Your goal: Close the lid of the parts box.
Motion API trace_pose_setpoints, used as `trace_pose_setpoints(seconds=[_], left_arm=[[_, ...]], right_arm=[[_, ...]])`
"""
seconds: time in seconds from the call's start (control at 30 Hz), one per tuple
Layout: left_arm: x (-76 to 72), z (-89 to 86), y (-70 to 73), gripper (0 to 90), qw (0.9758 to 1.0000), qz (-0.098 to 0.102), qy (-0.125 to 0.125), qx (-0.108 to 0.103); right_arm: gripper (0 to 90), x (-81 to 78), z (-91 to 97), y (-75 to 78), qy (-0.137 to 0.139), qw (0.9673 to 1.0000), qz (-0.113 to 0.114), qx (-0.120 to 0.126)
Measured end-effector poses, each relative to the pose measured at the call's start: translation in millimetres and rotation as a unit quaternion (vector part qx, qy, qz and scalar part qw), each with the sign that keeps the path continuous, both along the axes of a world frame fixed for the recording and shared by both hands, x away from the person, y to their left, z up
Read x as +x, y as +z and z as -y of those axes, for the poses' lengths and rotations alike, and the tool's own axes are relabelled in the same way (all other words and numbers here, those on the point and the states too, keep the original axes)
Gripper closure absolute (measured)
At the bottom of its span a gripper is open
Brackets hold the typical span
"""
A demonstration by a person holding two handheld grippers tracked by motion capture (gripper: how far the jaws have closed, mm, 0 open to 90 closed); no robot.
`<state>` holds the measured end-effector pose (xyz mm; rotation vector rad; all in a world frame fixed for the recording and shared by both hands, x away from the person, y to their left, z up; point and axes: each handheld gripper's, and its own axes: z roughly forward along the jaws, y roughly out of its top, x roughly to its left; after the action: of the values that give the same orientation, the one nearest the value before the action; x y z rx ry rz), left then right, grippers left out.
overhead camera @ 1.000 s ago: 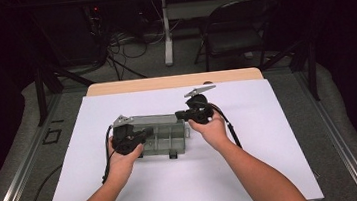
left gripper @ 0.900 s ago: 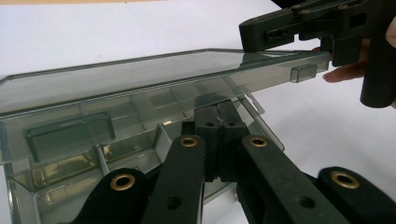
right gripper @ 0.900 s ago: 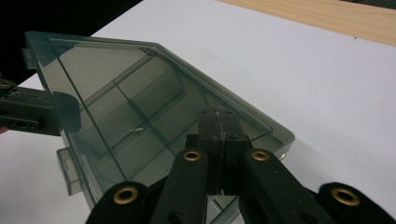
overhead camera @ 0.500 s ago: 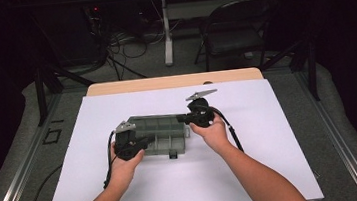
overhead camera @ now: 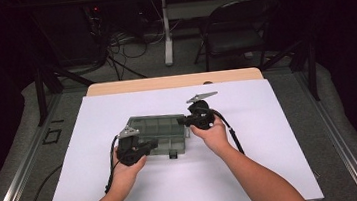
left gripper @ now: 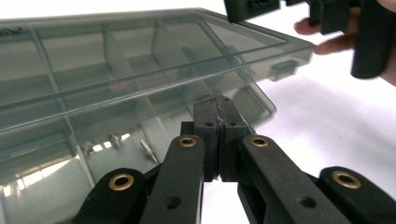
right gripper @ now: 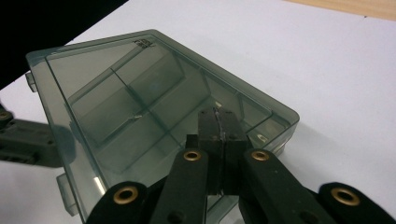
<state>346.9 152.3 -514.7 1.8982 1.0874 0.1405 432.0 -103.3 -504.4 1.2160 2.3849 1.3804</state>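
As the right hand-held gripper (overhead camera: 185,122) came down from above the plastic box (overhead camera: 157,133) to its right end, both sets of jaws stayed closed on nothing; the left hand-held gripper (overhead camera: 152,144) sat at the box's lower-left edge, mid-frame on the worktop (overhead camera: 272,146), probably bracing to open it.

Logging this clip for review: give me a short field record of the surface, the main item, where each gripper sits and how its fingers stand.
surface: white sheet over a wooden table
main item: smoky grey transparent plastic compartment box, lid closed, lying flat on the sheet
contents: a few small metal parts inside, too small to identify
left gripper: at the box's near left corner, fingers shut together, nothing between them
right gripper: at the box's right end, fingers shut together, nothing between them
contact with box: cannot tell
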Motion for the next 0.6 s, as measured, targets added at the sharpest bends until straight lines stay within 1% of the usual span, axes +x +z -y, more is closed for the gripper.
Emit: trace_pose_setpoints(seconds=[0.03,0.1,0.13,0.17,0.23,0.27,0.33,0.4,0.47,0.5,0.6], left_arm=[[-3.2,0.0,0.8,88.6,1.0,-0.003,-0.005,0.001],[-9.4,0.4,3.2,88.6,0.9999,0.002,-0.013,0.003],[-12.5,0.5,5.3,88.7,0.9999,0.006,-0.013,0.005],[-14.5,0.1,7.4,88.7,0.9998,0.01,-0.016,0.004],[-16.7,-2.0,12.4,88.7,0.9998,0.014,-0.015,0.003],[-16.2,-3.6,14.7,88.7,0.9998,0.014,-0.016,0.001],[-13.0,-6.8,17.7,88.6,0.9997,0.021,-0.008,0.003],[-7.5,-10.8,18.8,88.4,0.9998,0.021,-0.001,0.003],[-2.4,-12.6,17.1,88.3,0.9998,0.016,0.009,0.003],[0.0,-13.4,15.7,88.3,0.9999,0.013,0.008,0.005],[4.4,-12.9,9.5,88.1,0.9997,0.009,0.013,0.017]], right_arm=[[90.0,-0.1,0.1,-0.9,0.001,1.0,0.0,0.0],[90.0,-0.9,0.3,-2.7,-0.003,1.0,-0.003,0.001],[90.0,-0.9,0.8,-3.6,-0.001,1.0,-0.001,-0.002],[90.0,-1.3,1.1,-4.5,-0.002,1.0,-0.004,0.0],[90.0,-1.4,1.9,-5.9,-0.003,1.0,-0.007,-0.002],[90.0,-1.3,2.2,-6.9,-0.004,1.0,-0.004,-0.003],[90.0,-1.9,2.3,-7.9,-0.004,1.0,-0.006,-0.003],[90.0,-2.1,2.0,-8.8,-0.002,1.0,-0.006,-0.006],[90.0,-2.4,1.9,-10.1,-0.002,1.0,-0.007,-0.006],[90.0,-2.3,1.8,-10.7,-0.004,1.0,-0.005,-0.005],[90.0,-2.9,1.7,-11.7,-0.004,0.9999,-0.009,-0.004]])
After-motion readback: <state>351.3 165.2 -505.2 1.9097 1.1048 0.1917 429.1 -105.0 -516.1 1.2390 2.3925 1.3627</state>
